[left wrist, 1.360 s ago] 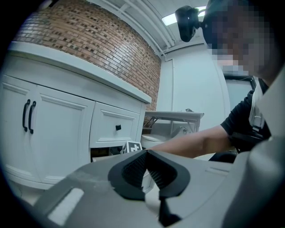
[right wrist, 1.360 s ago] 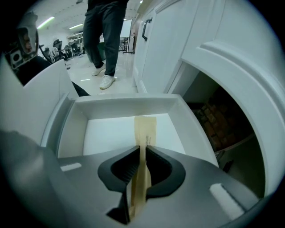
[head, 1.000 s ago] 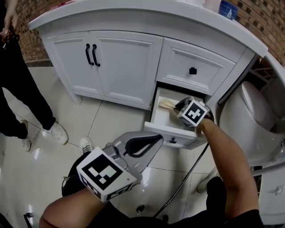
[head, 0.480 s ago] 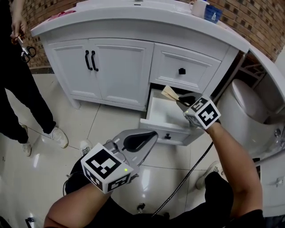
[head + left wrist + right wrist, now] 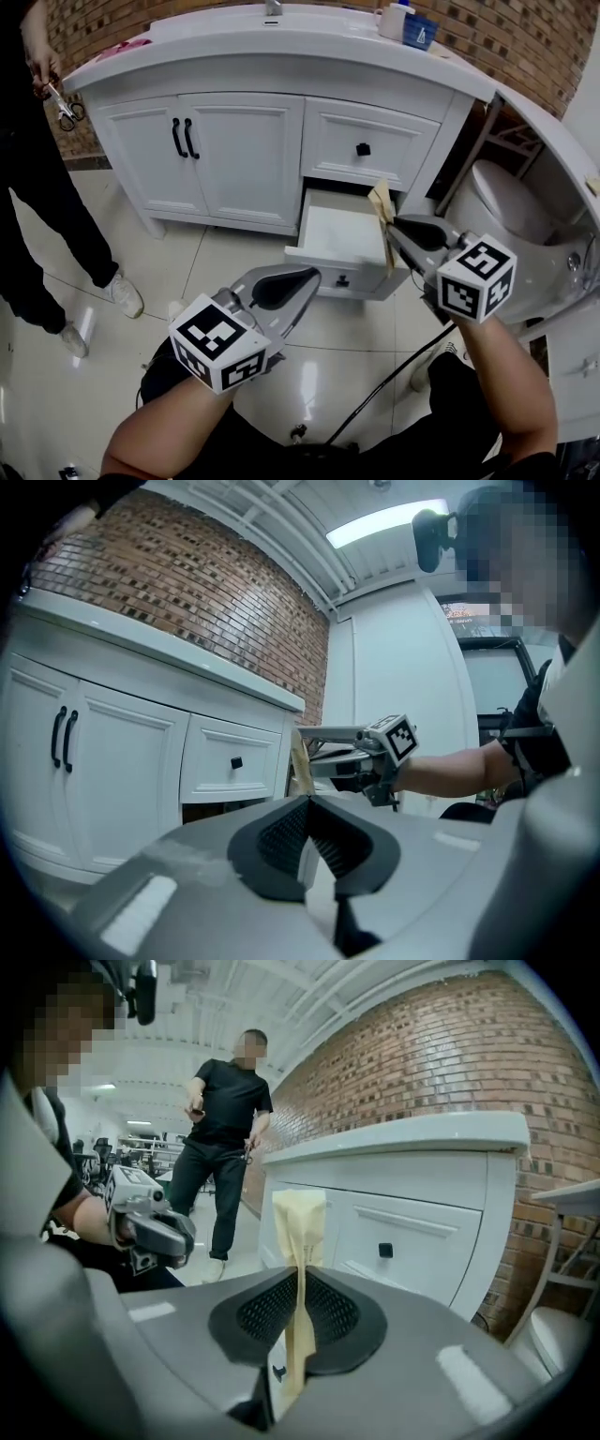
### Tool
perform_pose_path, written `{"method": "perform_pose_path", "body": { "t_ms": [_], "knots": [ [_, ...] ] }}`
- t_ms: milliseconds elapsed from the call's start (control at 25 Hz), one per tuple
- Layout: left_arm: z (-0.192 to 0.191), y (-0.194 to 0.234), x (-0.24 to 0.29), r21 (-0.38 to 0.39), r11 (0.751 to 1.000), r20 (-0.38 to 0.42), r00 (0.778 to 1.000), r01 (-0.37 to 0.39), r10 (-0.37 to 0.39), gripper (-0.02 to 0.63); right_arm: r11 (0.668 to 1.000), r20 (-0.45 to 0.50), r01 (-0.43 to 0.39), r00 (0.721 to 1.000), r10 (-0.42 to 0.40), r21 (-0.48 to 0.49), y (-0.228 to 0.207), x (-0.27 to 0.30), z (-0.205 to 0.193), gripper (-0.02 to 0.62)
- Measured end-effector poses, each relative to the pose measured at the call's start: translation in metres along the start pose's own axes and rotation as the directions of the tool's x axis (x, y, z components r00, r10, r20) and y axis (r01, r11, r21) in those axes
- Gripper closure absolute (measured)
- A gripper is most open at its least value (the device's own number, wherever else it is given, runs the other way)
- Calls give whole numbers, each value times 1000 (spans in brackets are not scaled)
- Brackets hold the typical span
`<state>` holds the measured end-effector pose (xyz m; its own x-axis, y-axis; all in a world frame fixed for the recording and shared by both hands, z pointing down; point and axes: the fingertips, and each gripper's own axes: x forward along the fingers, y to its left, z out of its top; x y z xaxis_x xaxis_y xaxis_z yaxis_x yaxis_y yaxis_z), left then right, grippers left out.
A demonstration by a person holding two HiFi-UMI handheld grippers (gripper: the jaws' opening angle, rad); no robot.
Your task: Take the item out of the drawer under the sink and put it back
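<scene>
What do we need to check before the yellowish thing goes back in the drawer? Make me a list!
1. Right gripper pinches the tan item, its jaws having just closed tighter: ok.
2. Drawer open: ok.
3. Room inside the drawer, bare white bottom showing: ok.
4. Left gripper shut, empty, away from the drawer: ok.
5. Bystander stands clear of the path: ok.

You face a white vanity (image 5: 239,155) with black handles (image 5: 176,138), its pale tabletop (image 5: 309,47) set against a red brick wall (image 5: 525,42). Glossy cream floor tiles (image 5: 94,375) lie below you, a white toilet (image 5: 506,206) to your right, strip lights (image 5: 384,522) overhead.
</scene>
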<state>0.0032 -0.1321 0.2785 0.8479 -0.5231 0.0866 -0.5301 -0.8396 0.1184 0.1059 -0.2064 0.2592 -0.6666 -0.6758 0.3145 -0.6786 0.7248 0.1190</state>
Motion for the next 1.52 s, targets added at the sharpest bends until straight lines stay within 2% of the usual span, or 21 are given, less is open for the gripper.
{"method": "perform_pose_path", "body": {
  "t_ms": [120,240,440,600,840,1520],
  "knots": [
    [2,-2,-1,6,1000,4,1000,-3,3,601,1000,60,-7,998,6,24,16,-25,12,566],
    [3,-5,-2,-6,1000,7,1000,0,0,601,996,87,-33,996,25,89,31,-45,11,566],
    [3,-15,-4,-7,1000,11,1000,28,-28,601,981,111,-61,993,41,182,53,-69,-4,566],
    [3,-17,-3,-3,999,7,999,34,-34,601,974,118,-50,993,24,219,61,-78,-20,566],
    [1,-16,-2,2,1000,0,1000,26,-26,601,979,131,-47,991,21,197,70,-82,-21,566],
    [0,-17,-4,14,1000,-10,1000,17,-17,601,968,114,-96,991,71,233,82,-78,-28,566]
  ]
}}
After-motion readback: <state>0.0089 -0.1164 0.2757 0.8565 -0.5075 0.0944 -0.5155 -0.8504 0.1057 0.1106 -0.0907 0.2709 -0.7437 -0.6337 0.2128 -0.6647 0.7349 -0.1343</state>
